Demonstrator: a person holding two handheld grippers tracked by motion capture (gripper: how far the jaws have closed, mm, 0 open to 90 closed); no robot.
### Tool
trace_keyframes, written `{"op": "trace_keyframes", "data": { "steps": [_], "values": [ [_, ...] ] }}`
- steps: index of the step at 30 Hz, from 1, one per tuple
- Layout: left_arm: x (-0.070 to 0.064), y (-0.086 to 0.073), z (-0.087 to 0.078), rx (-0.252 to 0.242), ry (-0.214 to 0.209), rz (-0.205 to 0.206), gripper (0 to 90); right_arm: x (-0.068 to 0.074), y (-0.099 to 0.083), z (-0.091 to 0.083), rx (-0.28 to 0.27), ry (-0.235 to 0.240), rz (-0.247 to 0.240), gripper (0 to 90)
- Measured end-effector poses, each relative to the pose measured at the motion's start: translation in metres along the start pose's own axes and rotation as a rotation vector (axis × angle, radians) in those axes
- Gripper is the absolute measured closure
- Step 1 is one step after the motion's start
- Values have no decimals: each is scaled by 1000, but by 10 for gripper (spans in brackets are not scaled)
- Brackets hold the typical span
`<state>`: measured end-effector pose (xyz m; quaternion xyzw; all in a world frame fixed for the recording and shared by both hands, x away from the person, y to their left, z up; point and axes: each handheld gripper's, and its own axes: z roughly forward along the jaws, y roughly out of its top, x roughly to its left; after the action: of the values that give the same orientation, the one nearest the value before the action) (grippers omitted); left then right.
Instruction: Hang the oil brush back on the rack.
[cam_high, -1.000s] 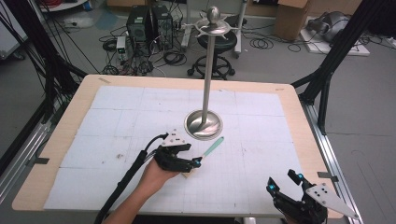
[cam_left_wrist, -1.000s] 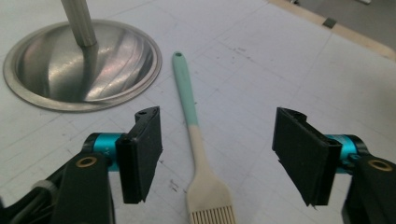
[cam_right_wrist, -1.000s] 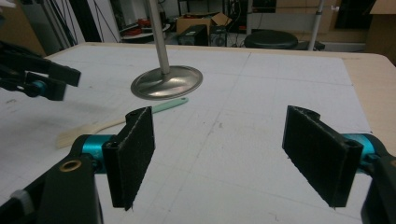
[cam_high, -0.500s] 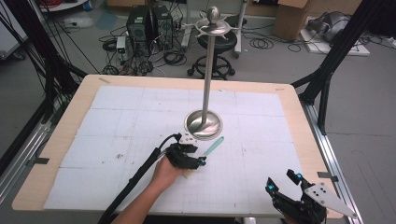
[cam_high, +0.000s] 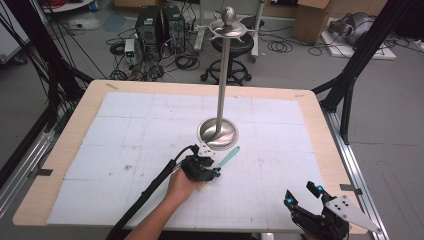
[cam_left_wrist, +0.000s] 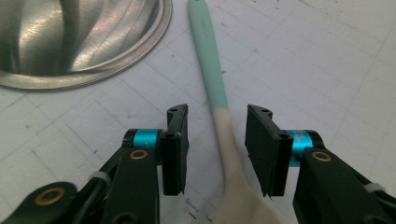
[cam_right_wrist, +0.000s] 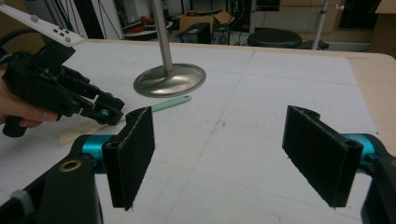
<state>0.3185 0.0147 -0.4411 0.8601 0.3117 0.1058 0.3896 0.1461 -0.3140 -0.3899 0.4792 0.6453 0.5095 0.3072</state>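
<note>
While its jaws stand parted on either side of the spatula's (cam_left_wrist: 223, 126) cream neck, the left gripper (cam_left_wrist: 215, 140) hovers low over the white gridded mat (cam_high: 150, 130) — the mint handle pointing toward the steel stand base (cam_high: 218, 132) just beside it. At the table's near right edge, the right gripper (cam_high: 304, 196) rests wide open — well apart from the spatula.

A wooden table (cam_high: 90, 107) carries a white gridded mat (cam_high: 150, 130) that covers most of its top, leaving a bare rim. Near the middle stands a metal stand (cam_high: 218, 132) on a round base. Just beside the base, on its near side, lies a mint-and-cream spatula (cam_high: 229, 156).
</note>
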Motion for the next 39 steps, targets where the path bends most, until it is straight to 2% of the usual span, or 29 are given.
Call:
{"op": "trace_keyframes", "data": {
  "steps": [3,4,8,15,19,23,27,28,31,39],
  "values": [
    [-1,1,0,11,11,0,673,0,0,0,0,1,4,242],
    [-2,1,-1,13,11,1,738,1,0,0,1,1,1,242],
    [-3,1,-1,15,-2,10,807,1,0,0,2,2,2,242],
    [0,0,-1,16,-20,-10,815,0,0,0,4,1,1,242],
    [1,1,-1,18,-24,-39,818,1,0,0,3,2,0,242],
    [3,0,-5,31,-36,-16,820,0,0,0,1,2,2,242],
    [6,-4,-11,30,-56,-16,821,0,0,0,-1,2,1,242],
    [7,-5,-13,22,-60,-25,821,0,0,-1,1,2,4,242],
    [8,-8,-20,7,-74,-18,821,0,0,0,0,2,5,242],
    [15,-18,-45,-74,-106,-29,821,2,-1,0,8,3,6,242]
  ]
}}
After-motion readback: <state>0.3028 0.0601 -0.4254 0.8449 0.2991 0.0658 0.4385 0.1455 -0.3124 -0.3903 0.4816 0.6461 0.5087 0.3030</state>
